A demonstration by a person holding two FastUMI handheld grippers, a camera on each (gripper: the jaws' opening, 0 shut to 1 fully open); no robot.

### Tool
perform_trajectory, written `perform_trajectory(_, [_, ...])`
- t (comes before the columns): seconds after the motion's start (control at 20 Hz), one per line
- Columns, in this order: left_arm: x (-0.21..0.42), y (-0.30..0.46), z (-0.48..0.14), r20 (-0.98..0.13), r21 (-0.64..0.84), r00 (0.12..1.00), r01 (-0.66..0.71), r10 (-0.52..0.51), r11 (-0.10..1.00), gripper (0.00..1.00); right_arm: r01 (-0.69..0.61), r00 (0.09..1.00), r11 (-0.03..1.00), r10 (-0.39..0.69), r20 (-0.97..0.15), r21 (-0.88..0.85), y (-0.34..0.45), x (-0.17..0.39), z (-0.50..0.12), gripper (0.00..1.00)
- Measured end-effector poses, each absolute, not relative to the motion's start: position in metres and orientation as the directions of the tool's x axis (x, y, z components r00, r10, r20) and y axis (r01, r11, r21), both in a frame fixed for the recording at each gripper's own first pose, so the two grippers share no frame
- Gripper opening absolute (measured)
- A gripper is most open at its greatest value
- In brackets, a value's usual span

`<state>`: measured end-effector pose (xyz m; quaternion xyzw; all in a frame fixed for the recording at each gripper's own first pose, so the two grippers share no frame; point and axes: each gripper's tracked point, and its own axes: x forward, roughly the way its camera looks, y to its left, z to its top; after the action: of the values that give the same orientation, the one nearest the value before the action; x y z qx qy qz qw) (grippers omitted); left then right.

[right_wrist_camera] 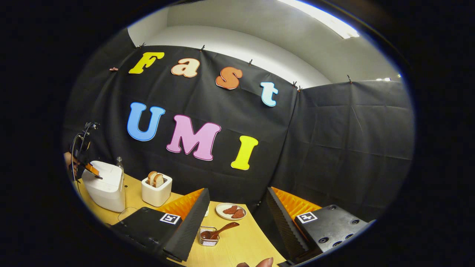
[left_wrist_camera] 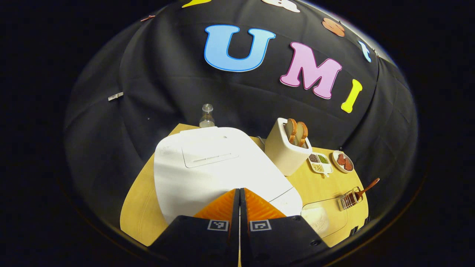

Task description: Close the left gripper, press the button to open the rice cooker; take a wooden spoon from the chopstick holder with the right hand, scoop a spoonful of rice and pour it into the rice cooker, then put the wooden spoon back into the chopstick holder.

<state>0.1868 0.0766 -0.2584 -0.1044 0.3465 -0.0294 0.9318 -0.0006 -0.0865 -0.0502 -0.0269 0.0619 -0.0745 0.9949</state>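
— Closest to the lens in the left gripper view: the left gripper (left_wrist_camera: 239, 193), jaws pressed together with nothing between them, tips over the front edge of the rice cooker (left_wrist_camera: 211, 167). Whether they touch it I cannot tell.

— Lid up or down?

— Down. White body, flat lid panel on top, standing on the wooden table (left_wrist_camera: 141, 211). A clear bottle (left_wrist_camera: 207, 115) stands behind it near the wall.

— And the spoon?

— Wooden spoon (right_wrist_camera: 219, 231) sits in the chopstick holder (right_wrist_camera: 208, 237), a small wire basket, bowl down inside and handle leaning out to the right. In the right gripper view it lies between the fingers of the right gripper (right_wrist_camera: 237, 207), a little beyond them.

— So the right jaws are wide?

— Wide apart, holding nothing.

— Rice?

— A clear container (left_wrist_camera: 323, 218) with something pale inside sits just right of the cooker, near the table's front edge; too dim to say more.

— Anything else on the table?

— A cream toaster (left_wrist_camera: 287, 148) with two bread slices standing in it, a small divided dish (left_wrist_camera: 319, 162) of grains beside it, and a round plate (right_wrist_camera: 231, 211) with reddish-brown pieces.
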Motion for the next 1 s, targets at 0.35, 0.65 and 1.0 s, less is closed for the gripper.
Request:
perform_trajectory(0.35, [0.182,0.075,-0.272,-0.681,-0.227,0.721,-0.039,-0.130,0.973,0.08,0.157,0.977,0.985,-0.166,-0.133,-0.071,-0.092,-0.003,-0.057,0.97])
perform_trajectory(0.65, [0.184,0.074,-0.267,-0.679,-0.168,0.727,-0.024,-0.098,0.986,0.08,0.160,0.975,0.984,-0.170,-0.146,-0.075,-0.095,-0.005,-0.062,0.97])
perform_trajectory(1.0, [0.205,0.097,-0.164,-0.350,-0.023,0.937,-0.023,0.014,0.999,0.09,0.171,0.971,0.981,-0.183,-0.156,-0.087,-0.098,-0.007,-0.066,0.97])
